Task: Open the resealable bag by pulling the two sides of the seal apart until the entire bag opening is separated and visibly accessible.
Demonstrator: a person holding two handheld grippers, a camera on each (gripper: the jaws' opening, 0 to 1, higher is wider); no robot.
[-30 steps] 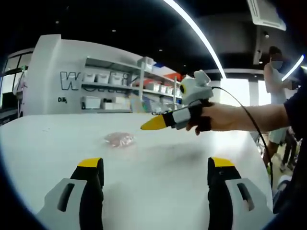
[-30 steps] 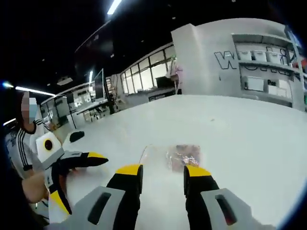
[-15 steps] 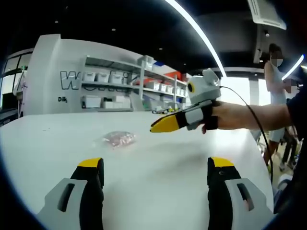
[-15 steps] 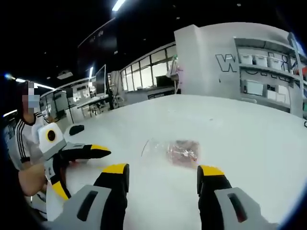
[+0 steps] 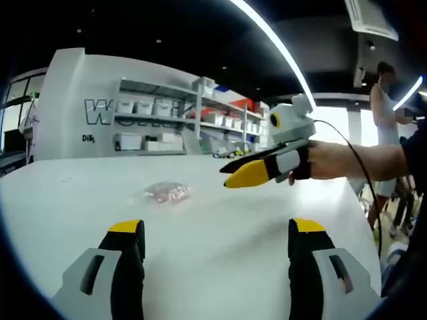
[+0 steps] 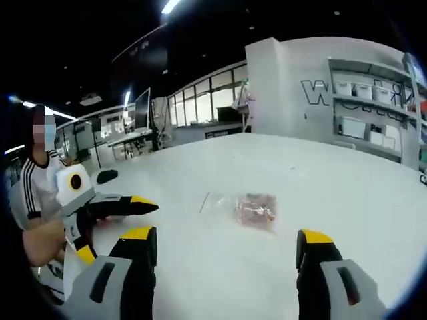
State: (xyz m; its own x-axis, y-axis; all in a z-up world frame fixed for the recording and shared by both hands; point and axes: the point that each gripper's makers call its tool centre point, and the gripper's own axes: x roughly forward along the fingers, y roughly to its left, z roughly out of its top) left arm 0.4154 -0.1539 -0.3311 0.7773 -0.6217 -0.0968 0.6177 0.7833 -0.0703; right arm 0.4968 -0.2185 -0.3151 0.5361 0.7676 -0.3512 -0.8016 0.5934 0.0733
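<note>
Both tongs hover with jaws spread wide and empty over a white table (image 5: 220,220), one bag between them.

One clear resealable bag (image 6: 243,208) lies flat on the table, ahead of the right gripper (image 6: 227,243) and touching neither tool; reddish-pink bits sit bunched toward its right end, and its clear left end looks empty. From the left gripper (image 5: 217,233), that bag (image 5: 165,193) lies farther off, to the left, while the right gripper (image 5: 252,175) comes in from the right, held in a hand (image 5: 320,162). Far behind stand shelves (image 5: 150,123) of white boxes. In the right gripper view, the left gripper (image 6: 123,205) enters from the left, near a seated person (image 6: 37,193).
</note>
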